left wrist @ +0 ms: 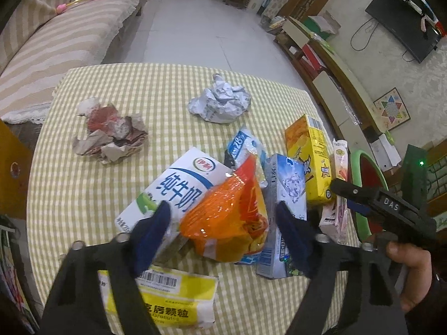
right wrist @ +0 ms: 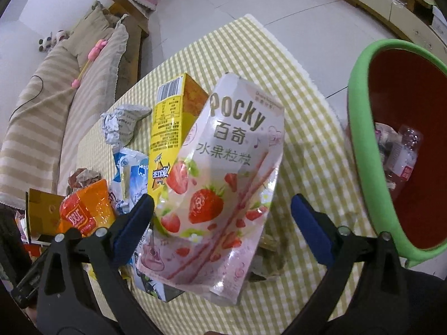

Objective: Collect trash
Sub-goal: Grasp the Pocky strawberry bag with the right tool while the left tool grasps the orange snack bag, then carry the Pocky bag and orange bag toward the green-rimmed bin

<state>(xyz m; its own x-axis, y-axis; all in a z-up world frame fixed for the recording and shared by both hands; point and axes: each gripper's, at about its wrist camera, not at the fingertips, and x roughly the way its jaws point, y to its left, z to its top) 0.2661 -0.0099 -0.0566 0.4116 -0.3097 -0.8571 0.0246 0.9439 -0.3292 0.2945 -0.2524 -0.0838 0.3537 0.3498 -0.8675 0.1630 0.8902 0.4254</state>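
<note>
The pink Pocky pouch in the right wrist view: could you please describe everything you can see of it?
The pink Pocky pouch is a glossy, soft plastic packet printed with strawberries, biscuit sticks and a small guitar. It looks crumpled and lies tilted, its top leaning on the yellow cardboard box, its lower end over the green checked tablecloth. It sits between the open blue pads of the right tool; the left pad is at its edge.

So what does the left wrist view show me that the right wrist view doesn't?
Only the left wrist view shows the white milk carton, the yellow granules packet at the near edge and the wall TV. Only the right wrist view shows the bin's inside, with a plastic bottle in it. Both show the orange snack bag, yellow box, Pocky pouch, crumpled white paper and green-rimmed bin.
</note>
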